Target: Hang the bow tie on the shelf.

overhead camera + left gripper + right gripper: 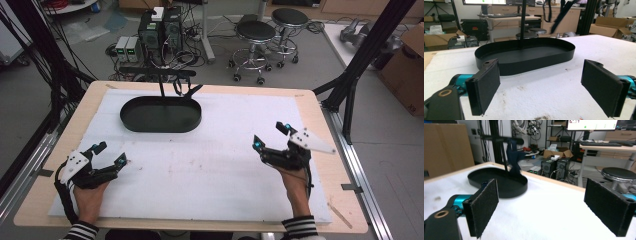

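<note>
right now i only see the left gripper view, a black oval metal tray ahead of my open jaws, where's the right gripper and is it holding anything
Observer: The right gripper is over the right side of the white padded table top, jaws wide open, nothing between them.
Operator: what's the dark thing dangling at the top of my view
Observer: A dark blue cloth, hanging from the black horizontal bar of the stand that rises from the tray.
Operator: how far back am i from the tray
Observer: In the high view the left gripper sits near the table's front left, well apart from the tray, with bare white surface between.
</note>
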Demonstrator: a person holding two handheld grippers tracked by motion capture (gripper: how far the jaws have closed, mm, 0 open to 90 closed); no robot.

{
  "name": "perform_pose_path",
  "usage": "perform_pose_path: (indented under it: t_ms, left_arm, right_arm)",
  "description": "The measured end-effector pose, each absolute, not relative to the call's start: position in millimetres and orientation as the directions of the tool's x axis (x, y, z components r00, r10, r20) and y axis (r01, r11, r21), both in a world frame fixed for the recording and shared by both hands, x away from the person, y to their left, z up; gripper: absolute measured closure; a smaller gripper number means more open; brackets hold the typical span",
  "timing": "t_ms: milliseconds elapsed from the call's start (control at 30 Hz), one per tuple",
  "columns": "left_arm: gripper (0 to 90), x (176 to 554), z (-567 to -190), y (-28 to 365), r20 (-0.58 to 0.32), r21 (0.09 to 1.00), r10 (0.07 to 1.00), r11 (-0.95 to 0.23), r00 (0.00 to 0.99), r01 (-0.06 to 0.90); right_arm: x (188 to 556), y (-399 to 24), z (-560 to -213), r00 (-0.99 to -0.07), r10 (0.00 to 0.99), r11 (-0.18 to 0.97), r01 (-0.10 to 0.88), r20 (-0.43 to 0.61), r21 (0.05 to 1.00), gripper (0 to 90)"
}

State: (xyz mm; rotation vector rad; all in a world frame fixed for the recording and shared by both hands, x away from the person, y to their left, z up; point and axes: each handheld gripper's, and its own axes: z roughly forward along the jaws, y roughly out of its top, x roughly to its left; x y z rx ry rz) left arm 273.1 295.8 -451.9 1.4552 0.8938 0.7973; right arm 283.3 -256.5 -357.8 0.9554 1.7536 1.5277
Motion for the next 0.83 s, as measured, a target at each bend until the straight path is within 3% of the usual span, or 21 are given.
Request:
perform_pose_path:
  t_ms: [467, 833]
  left_arm:
    - [15.8, 272.6, -452.0, 295.5, -0.020, 0.997, 0.880, -0.016, 0.474, 0.072]
    - [15.9, 272.0, -452.1, 294.7, -0.009, 0.997, 0.883, -0.026, 0.470, 0.067]
  right_arm:
    - [255.7, -272.8, -443.8, -0.429, 0.902, 0.097, 0.087, -0.051, 0.991, 11.4]
    - [253.8, -276.8, -452.5, -0.405, 0.914, 0.057, 0.073, -0.022, 0.996, 11.4]
